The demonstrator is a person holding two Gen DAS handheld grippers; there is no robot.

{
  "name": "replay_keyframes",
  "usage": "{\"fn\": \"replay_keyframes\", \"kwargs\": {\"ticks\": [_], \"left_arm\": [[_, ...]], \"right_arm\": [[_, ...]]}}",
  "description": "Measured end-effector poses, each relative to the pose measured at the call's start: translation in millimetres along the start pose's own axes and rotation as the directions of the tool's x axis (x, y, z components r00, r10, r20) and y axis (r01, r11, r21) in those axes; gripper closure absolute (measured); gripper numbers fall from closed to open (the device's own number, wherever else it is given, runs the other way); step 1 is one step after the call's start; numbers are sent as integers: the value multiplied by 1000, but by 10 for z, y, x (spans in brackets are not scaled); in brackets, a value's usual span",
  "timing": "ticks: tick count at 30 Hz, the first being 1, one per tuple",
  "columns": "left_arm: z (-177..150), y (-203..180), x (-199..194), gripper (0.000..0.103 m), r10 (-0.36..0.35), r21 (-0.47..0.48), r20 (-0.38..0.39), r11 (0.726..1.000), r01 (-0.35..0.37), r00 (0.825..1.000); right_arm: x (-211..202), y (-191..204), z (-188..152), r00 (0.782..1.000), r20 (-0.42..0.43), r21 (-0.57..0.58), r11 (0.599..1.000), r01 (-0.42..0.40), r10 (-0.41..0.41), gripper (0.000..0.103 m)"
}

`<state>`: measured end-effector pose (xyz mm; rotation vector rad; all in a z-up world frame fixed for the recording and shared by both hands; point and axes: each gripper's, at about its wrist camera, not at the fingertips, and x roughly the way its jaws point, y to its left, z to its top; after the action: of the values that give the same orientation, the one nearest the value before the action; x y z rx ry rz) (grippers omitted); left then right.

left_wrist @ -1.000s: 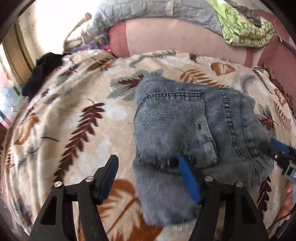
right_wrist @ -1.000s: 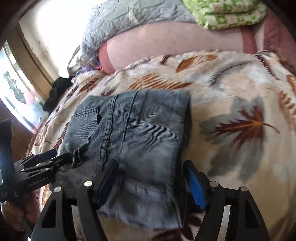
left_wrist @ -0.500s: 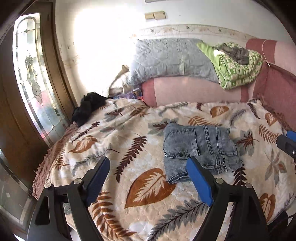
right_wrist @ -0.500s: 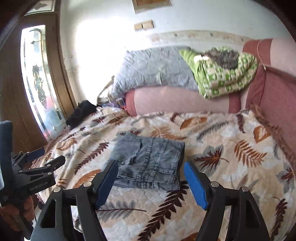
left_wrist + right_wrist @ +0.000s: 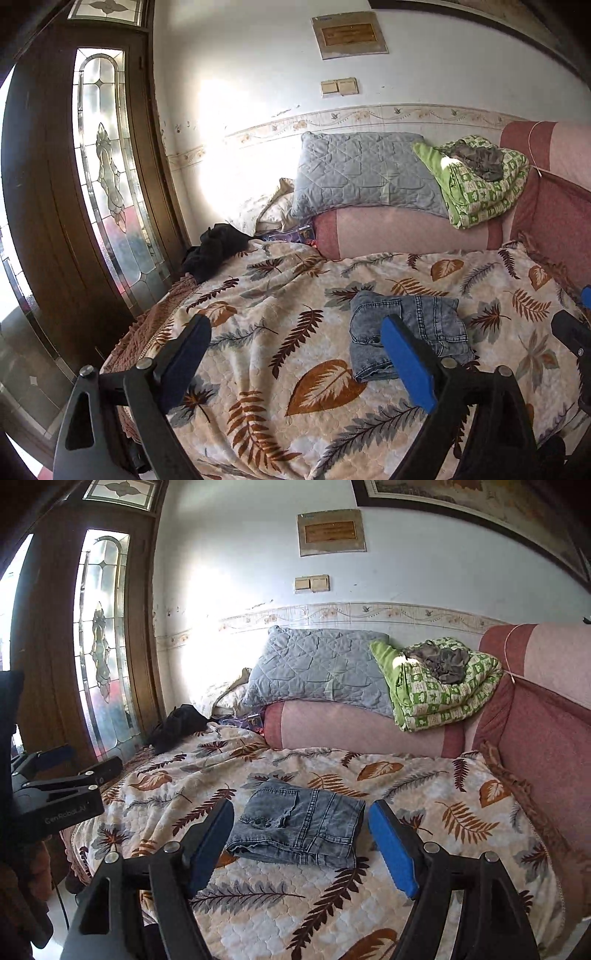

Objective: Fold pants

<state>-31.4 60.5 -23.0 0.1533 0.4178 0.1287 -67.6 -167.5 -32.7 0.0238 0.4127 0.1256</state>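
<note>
While folded small on the leaf-print bedspread (image 5: 424, 775), denim pants (image 5: 299, 827) lying flat, bare spread on all 4 sides; left gripper (image 5: 295, 354) opening wide, nothing between jaws; right gripper (image 5: 301, 843) open, empty, clear of the pants' near edge.

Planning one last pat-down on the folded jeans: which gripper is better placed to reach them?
Right, probably: the folded jeans lie centred ahead of the right gripper, jaws open. The left gripper, jaws opening, points beside them.
</note>
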Motion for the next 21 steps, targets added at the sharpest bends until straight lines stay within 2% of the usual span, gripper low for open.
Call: {"fn": "replay_keyframes", "kwargs": {"ticks": [4,9,21], "left_arm": [[41,71,-142,4,21,-19,29,1000,-20,999],[64,146,-186,4,36,-46,27,998,-35,999],[-11,143,44,4,43,-54,-42,998,-45,998]], "right_arm": [[-107,47,-15,1000,0,-1,1000,-4,4,24],[-166,95,-49,1000,-11,-6,1000,-11,11,23],[32,170,-149,998,-58,-16,1000,-22,21,23]]}}
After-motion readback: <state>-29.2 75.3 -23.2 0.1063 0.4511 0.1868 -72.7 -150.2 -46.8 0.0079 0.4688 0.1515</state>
